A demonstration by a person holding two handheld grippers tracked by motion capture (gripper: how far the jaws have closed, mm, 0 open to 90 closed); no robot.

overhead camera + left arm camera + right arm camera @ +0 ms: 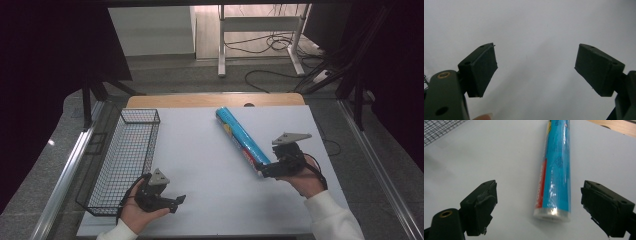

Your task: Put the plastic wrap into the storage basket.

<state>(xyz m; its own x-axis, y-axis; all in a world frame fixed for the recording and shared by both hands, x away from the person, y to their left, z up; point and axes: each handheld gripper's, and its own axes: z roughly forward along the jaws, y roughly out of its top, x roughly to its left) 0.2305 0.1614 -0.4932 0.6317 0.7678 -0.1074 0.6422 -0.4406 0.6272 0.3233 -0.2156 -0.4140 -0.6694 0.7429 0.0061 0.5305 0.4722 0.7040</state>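
A white tabletop [200, 165] carries one wire basket [125, 160] at nine o'clock (nothing inside) and one blue roll [242, 140]. The left gripper [172, 202] and right gripper [265, 171] both gape, the right's jaws flanking the roll's end.

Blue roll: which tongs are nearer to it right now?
Right. The right tongs sit open at the blue roll's near end; the left tongs are far off, beside the wire basket.

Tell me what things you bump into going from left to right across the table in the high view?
Wire basket → left gripper → blue roll → right gripper, open at the roll's near end.
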